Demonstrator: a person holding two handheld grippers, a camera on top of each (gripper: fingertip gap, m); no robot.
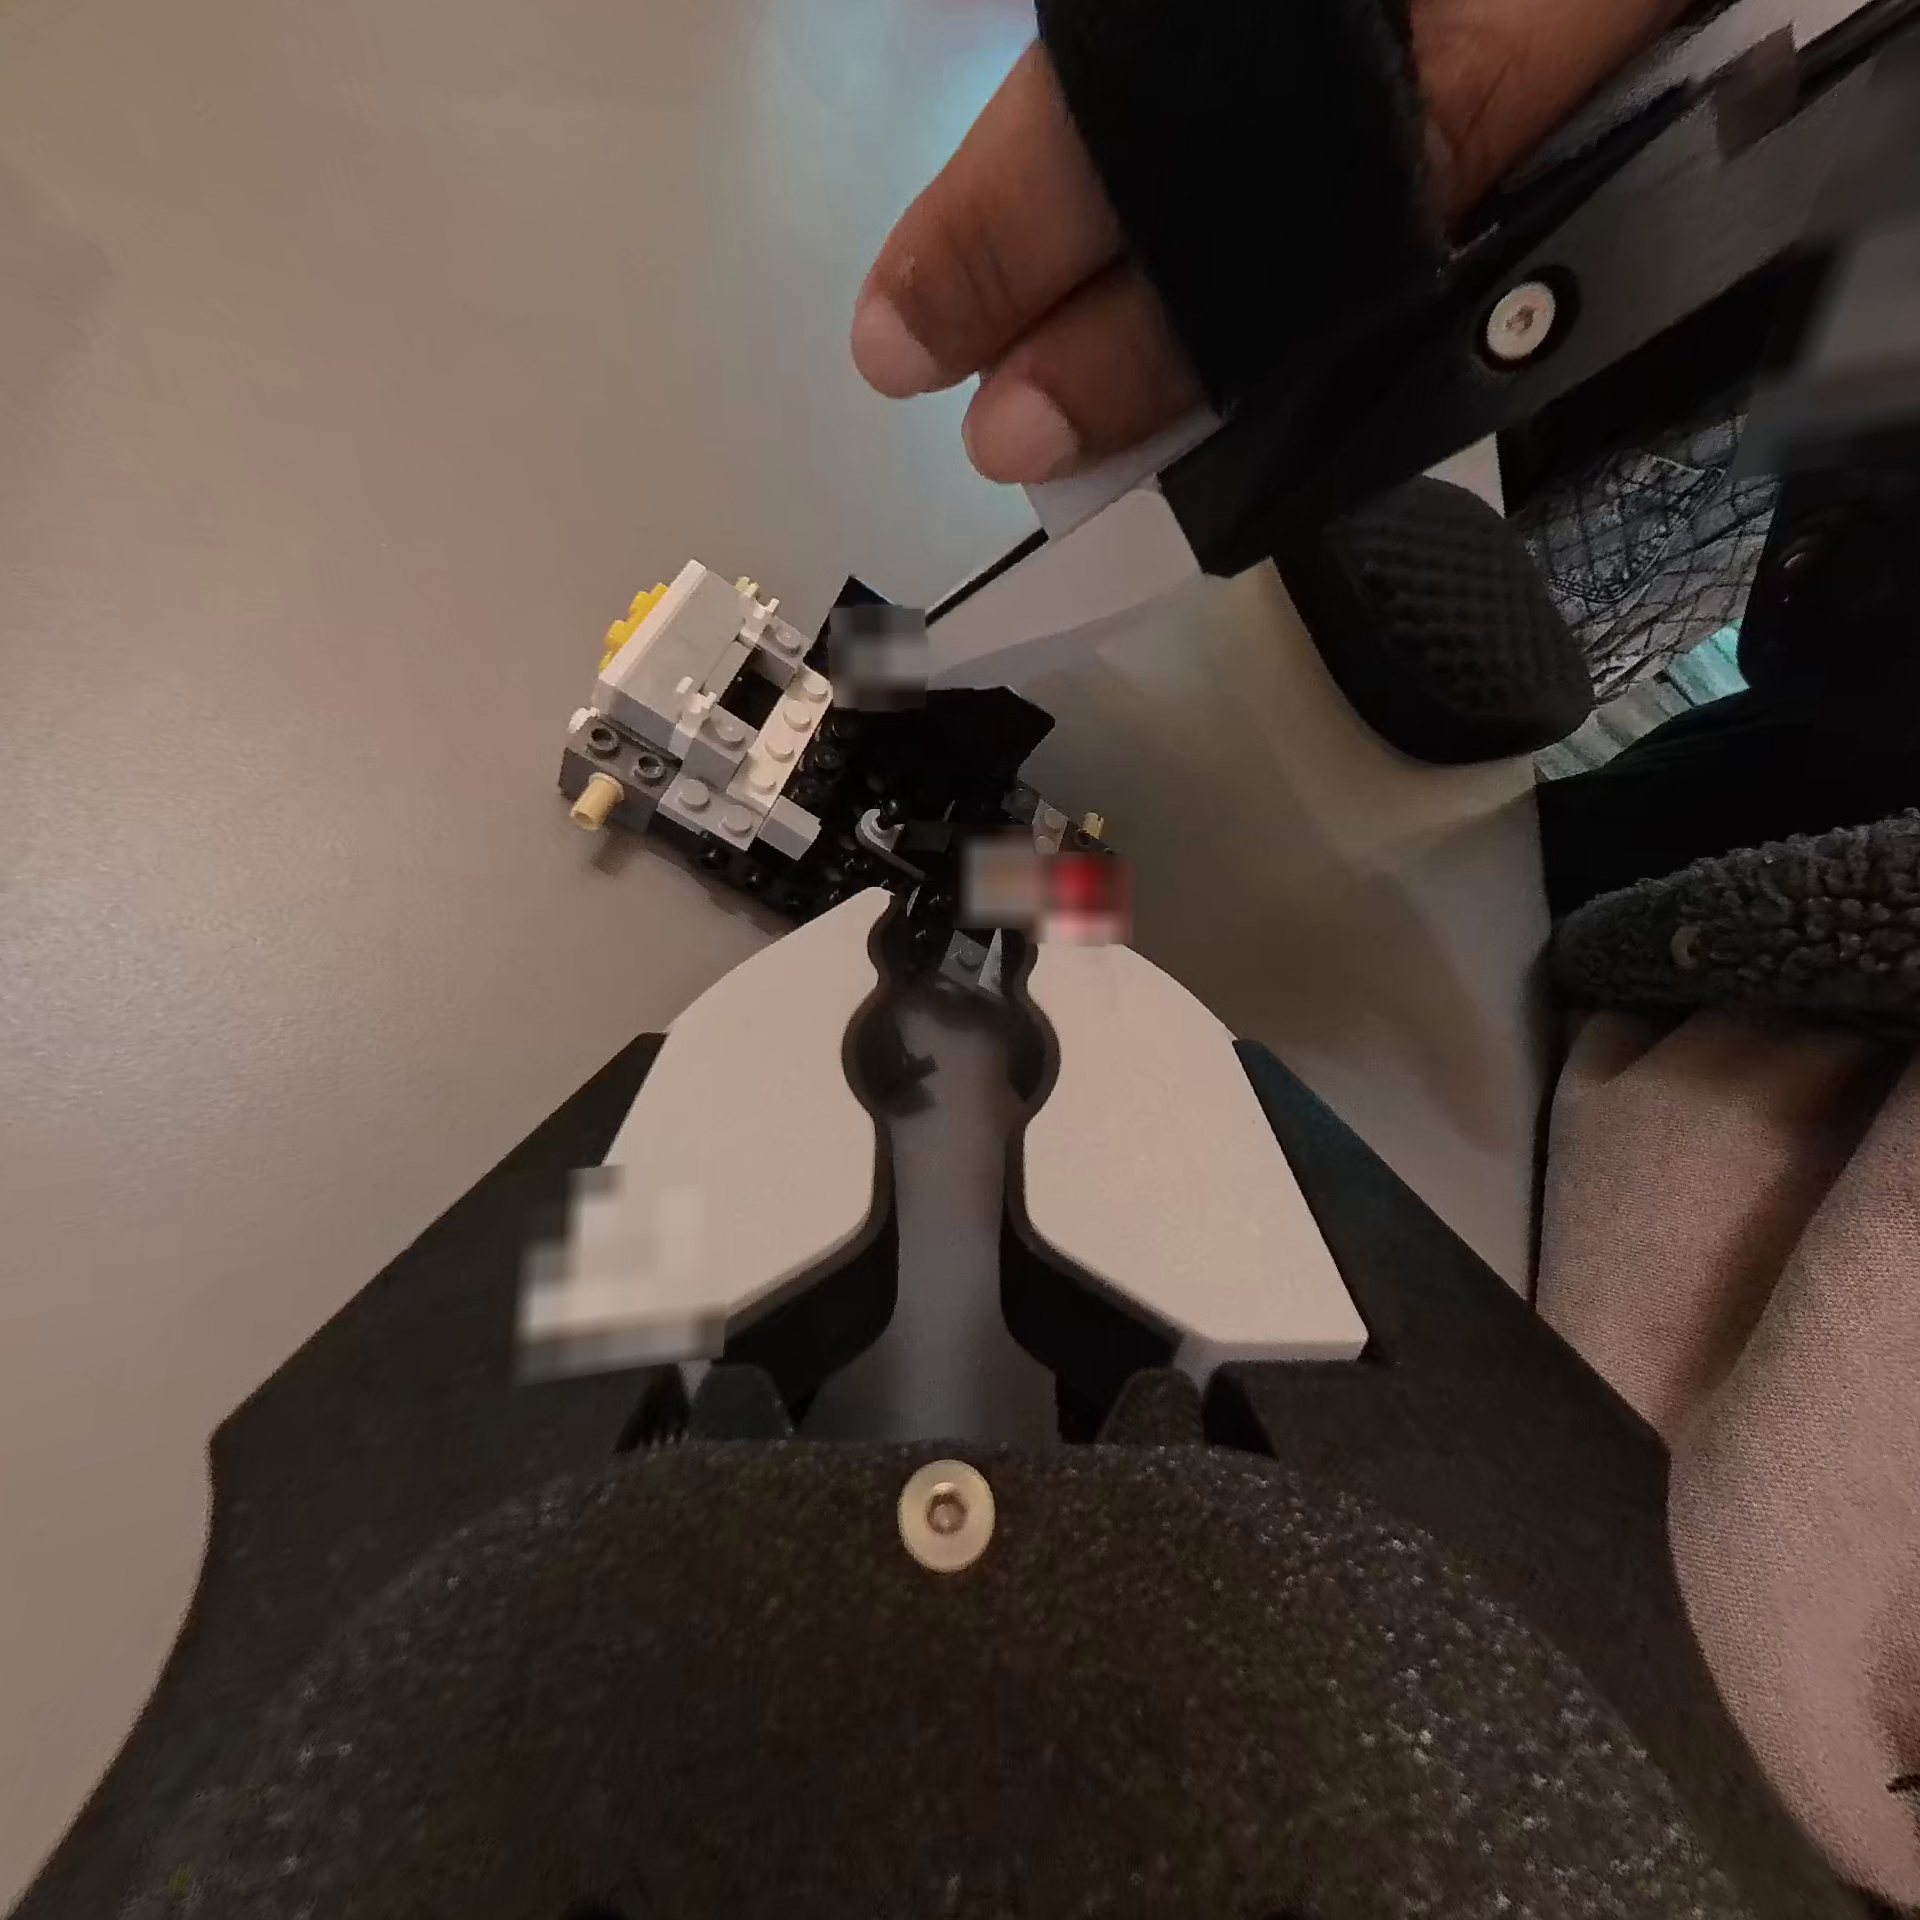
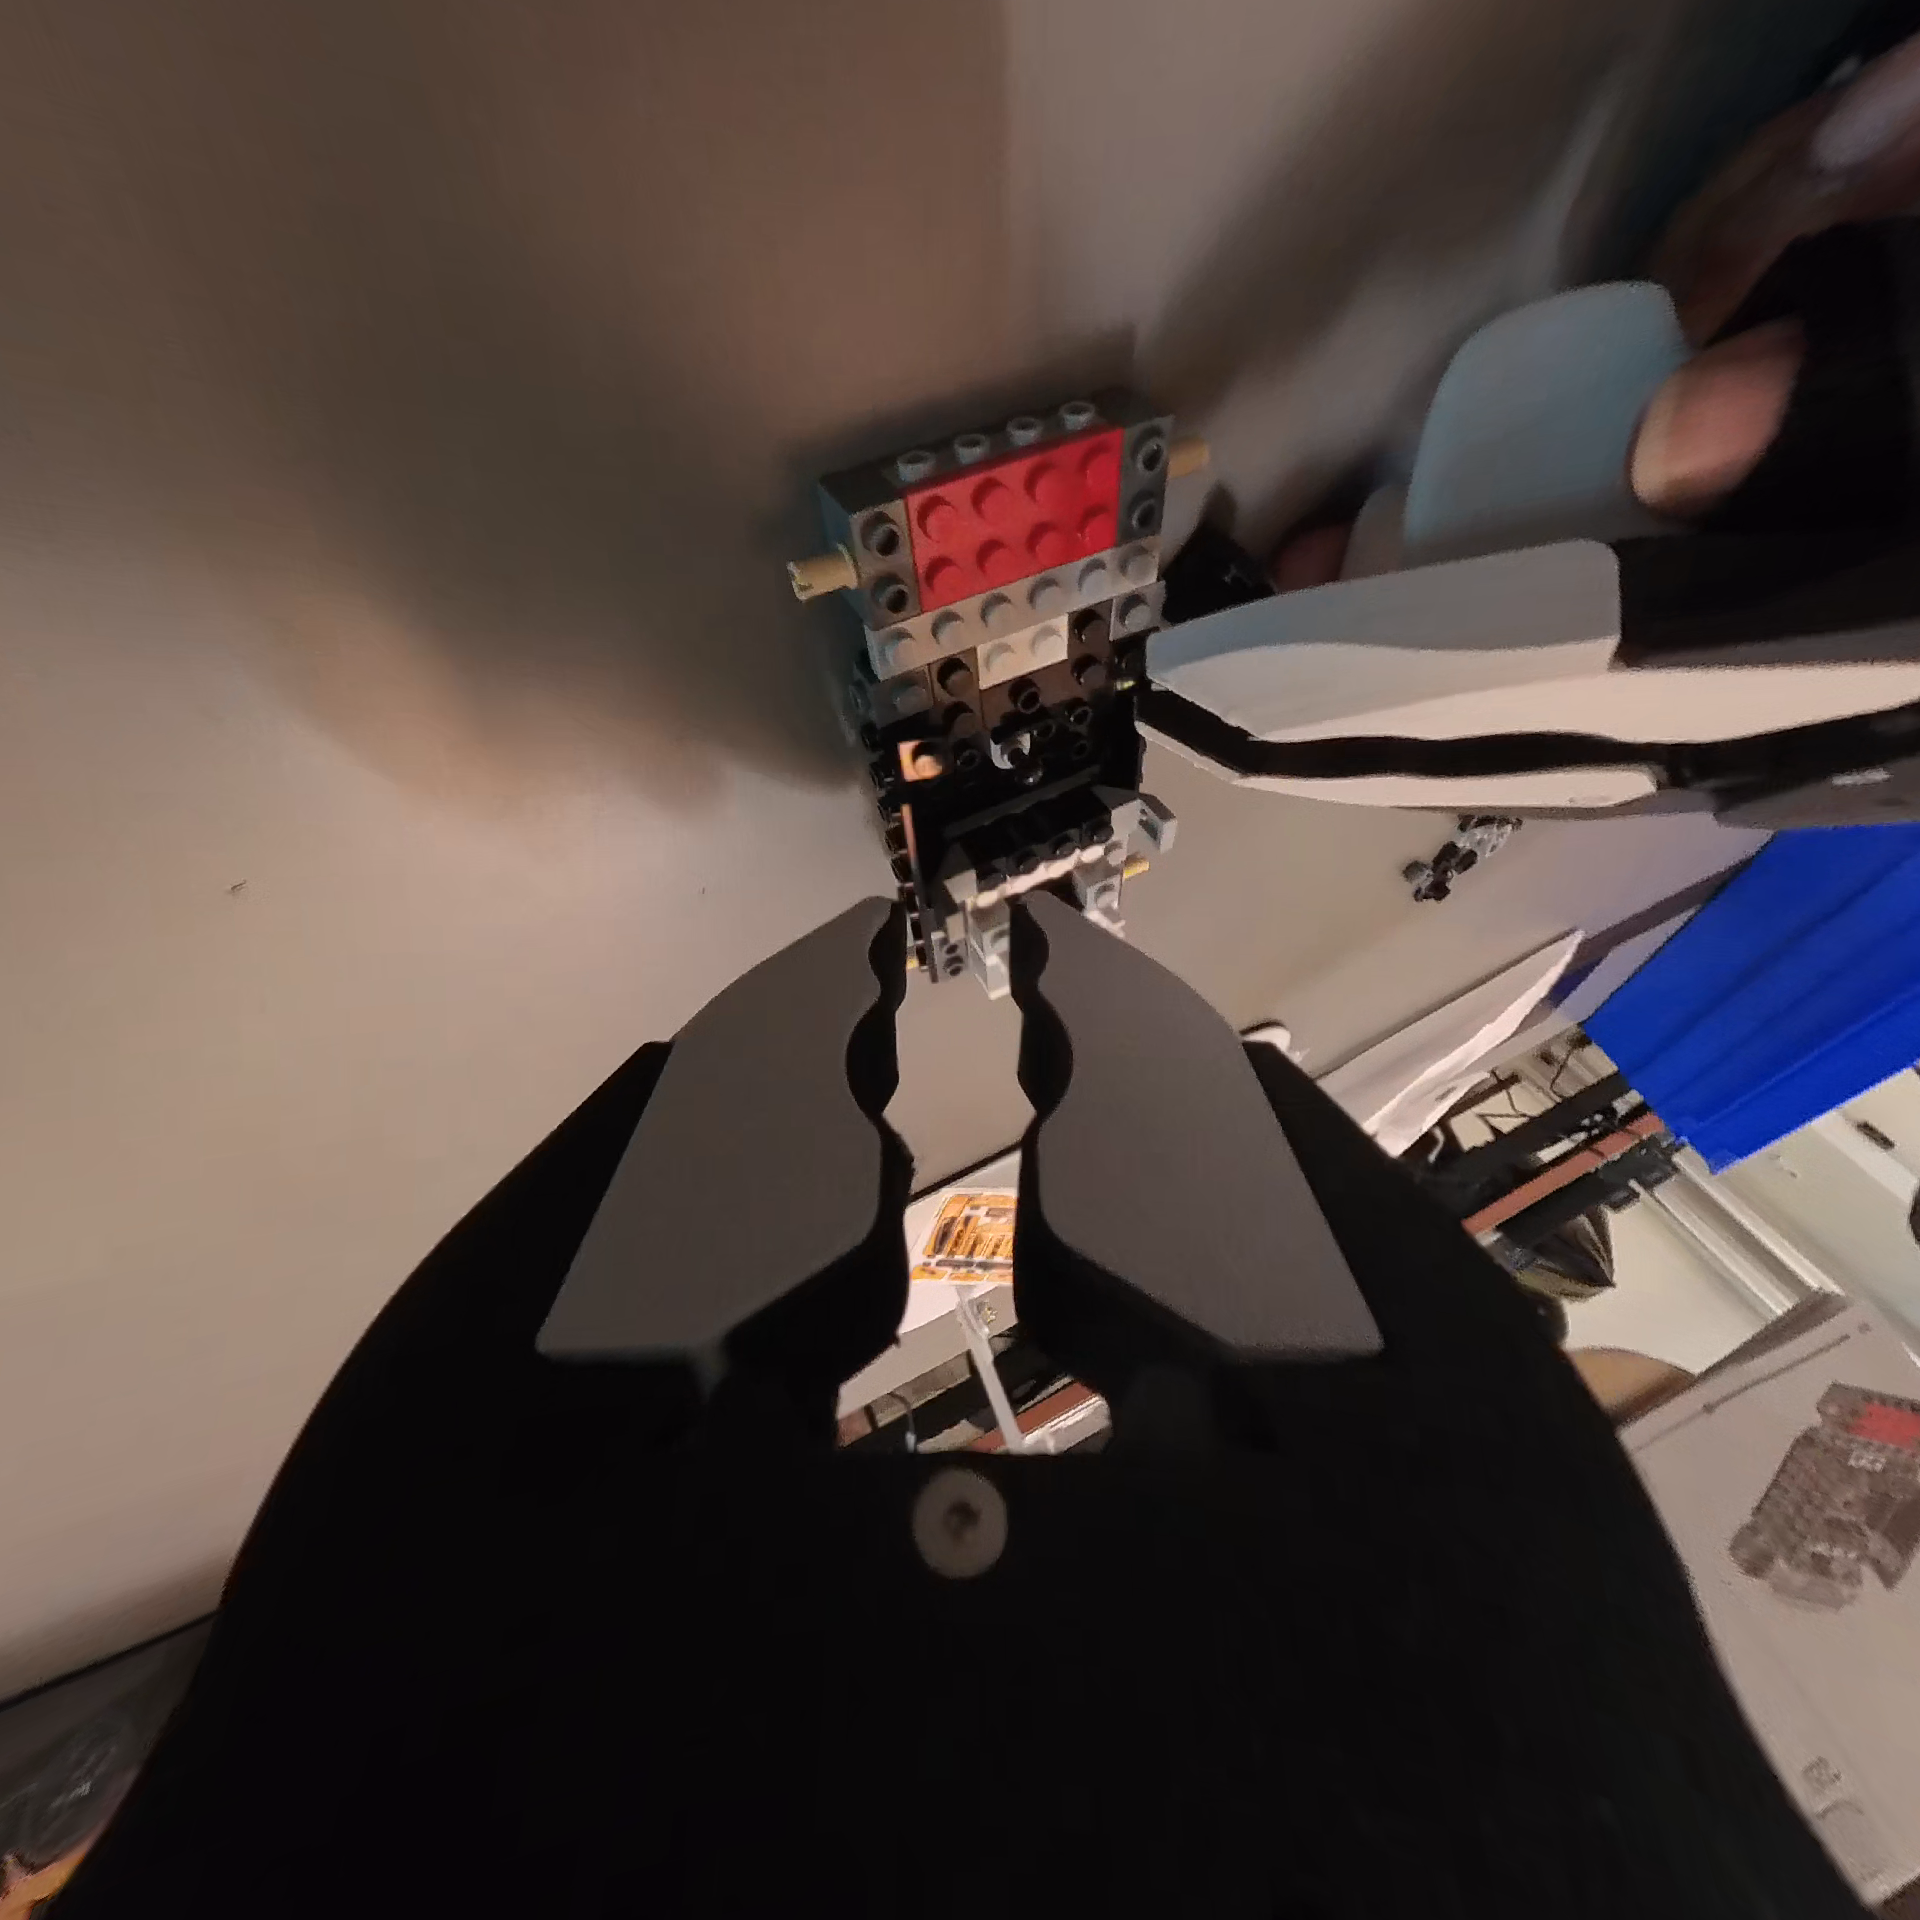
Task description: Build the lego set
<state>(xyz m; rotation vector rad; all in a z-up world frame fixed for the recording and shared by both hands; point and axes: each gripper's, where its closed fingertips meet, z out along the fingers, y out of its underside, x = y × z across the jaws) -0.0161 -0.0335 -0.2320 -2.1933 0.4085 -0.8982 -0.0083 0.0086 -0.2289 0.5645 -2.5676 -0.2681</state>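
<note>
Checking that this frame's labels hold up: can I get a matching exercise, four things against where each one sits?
Things:
1. red plate
2. tan pin
3. right gripper
4. blue object

Places:
A. fingers on either side of the lego model's light grey end
B. pokes out of a dark grey brick's side
C. apart from the model, at the right edge of the right wrist view
D. flat on the studded top, at the end far from the right gripper

Pairs: 1-D, 2-B, 3-A, 4-C.
</note>
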